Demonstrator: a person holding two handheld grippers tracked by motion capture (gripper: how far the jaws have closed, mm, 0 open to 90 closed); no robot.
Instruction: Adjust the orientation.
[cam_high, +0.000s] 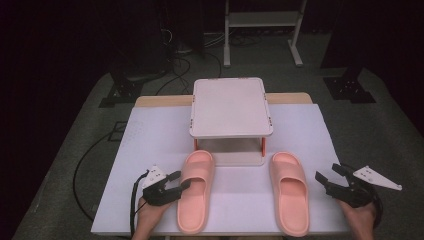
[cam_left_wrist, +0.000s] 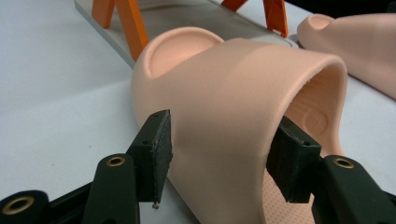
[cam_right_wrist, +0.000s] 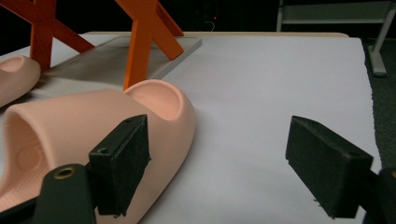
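Two pink slide slippers lie side by side on the white table, toes toward a small rack. My left gripper sits at the left slipper, its jaws either side of the strap's outer wall. In the left gripper view the left slipper bulges between the jaws of the left gripper: one pad stands just off the outside, the other sits inside the strap, and the jaws are open. My right gripper rests to the right of the right slipper. Nothing lies between the wide-open jaws of the right gripper, beside the right slipper.
A white two-level rack on orange legs stands just beyond the slippers' toes, its grey base plate on the table. The white table cover ends close behind my hands. Cables and stands lie on the dark floor beyond.
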